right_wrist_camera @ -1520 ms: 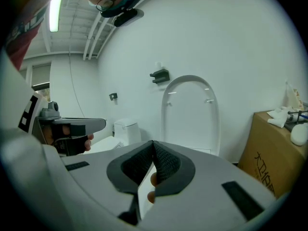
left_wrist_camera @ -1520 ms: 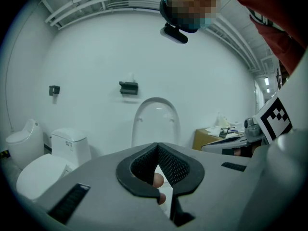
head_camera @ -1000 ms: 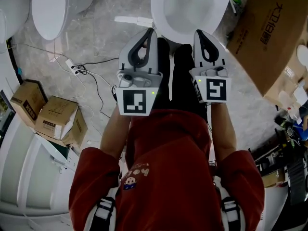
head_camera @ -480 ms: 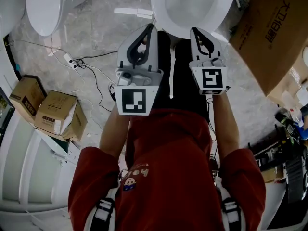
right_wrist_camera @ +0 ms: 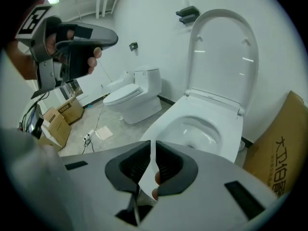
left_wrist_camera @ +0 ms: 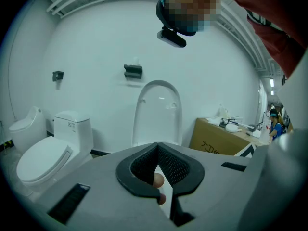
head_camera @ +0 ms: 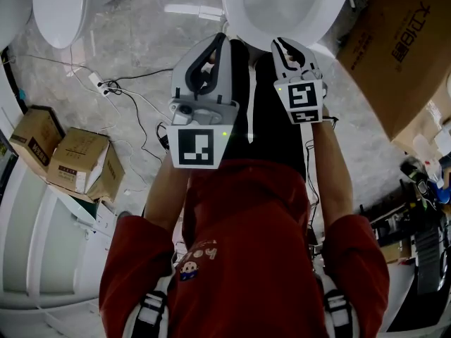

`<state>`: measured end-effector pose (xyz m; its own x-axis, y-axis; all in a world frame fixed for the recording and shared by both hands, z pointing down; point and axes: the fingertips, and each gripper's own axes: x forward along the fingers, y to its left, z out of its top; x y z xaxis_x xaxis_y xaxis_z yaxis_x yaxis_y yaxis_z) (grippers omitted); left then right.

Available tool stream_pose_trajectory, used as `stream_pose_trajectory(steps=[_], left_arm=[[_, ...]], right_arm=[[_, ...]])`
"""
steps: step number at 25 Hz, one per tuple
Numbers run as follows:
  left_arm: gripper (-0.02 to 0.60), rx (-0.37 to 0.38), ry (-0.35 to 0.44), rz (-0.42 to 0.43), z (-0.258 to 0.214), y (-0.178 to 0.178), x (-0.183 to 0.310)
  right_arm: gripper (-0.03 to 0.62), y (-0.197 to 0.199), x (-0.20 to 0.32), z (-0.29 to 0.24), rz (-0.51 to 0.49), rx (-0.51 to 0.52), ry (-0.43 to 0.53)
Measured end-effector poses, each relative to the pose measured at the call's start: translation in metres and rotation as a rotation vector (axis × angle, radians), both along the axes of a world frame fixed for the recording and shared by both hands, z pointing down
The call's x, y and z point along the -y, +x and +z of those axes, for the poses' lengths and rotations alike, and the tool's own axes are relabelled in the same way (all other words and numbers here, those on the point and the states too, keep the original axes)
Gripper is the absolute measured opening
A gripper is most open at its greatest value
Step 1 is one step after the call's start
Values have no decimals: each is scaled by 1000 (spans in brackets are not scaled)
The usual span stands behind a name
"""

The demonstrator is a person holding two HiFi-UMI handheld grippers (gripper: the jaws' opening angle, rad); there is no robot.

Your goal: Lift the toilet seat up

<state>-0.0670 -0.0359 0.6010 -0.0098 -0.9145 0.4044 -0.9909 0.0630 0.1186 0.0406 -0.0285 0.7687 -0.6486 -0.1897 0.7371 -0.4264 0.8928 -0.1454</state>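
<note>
A white toilet stands just ahead of me at the top of the head view. In the right gripper view its lid stands upright against the wall and the seat lies flat on the bowl. My right gripper is shut with nothing between its jaws, tilted down, with its tips just over the seat's front edge. My left gripper hangs beside it, a little higher and short of the bowl. It looks nearly level at the lid. Its jaws meet, holding nothing.
A second toilet with its lid down stands to the left. Cables and a power strip lie on the floor between the two. Small cardboard boxes sit at the left; a large cardboard box stands right of the toilet.
My right gripper has dropped and tipped downward, nearing the seat's front edge, so it looks smaller in the head view. The left gripper has barely shifted.
</note>
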Motion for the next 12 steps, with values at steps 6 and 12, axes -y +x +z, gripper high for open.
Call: stream_pose_trajectory(steps=[6, 12], left_arm=[[8, -14, -8, -11, 7, -3, -7], [8, -17, -23, -21, 13, -8, -15]], right_arm=[[23, 1, -14, 33, -61, -69, -49], [114, 0, -32, 61, -147, -128, -118]])
